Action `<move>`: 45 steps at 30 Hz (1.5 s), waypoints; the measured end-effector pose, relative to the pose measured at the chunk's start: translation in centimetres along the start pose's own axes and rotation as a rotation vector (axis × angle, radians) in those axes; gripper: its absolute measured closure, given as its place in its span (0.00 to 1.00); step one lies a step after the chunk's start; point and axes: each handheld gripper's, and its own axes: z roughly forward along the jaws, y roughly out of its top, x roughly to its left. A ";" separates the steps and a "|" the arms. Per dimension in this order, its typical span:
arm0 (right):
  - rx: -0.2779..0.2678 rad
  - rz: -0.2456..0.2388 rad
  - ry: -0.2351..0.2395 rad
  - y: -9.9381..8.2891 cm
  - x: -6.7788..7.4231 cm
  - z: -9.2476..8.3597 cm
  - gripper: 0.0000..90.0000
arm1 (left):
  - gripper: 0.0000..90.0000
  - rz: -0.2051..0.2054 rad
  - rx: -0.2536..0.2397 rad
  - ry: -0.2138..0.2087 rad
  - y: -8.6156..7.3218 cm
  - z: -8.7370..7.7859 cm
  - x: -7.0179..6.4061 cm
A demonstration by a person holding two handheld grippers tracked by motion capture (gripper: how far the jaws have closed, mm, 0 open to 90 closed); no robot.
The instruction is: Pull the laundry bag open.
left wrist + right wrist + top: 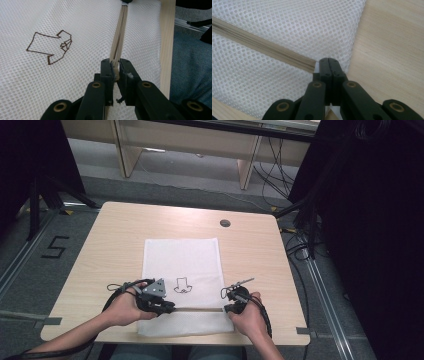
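Between the two claws runs a beige zipper (199, 309) across a white mesh bag (181, 260). Left gripper (116, 71) pinches the zipper pull (114, 65). Right gripper (328, 65), pressed together, clamps the bag's edge at the zipper's end.

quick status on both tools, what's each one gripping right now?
Left tool: closed on the zipper pull of the white mesh bag.
Right tool: closed, pinching the mesh bag's edge at the zipper end.

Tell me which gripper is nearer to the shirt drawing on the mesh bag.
Left. The left gripper is just below-left of the shirt drawing, clamped on the zipper. The right gripper pinches the mesh bag at its right edge, farther away.
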 end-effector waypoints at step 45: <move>0.004 -0.016 -0.017 -0.4 0.0 -0.1 1.00 | 0.91 -0.021 0.005 0.000 -0.9 -0.4 1.0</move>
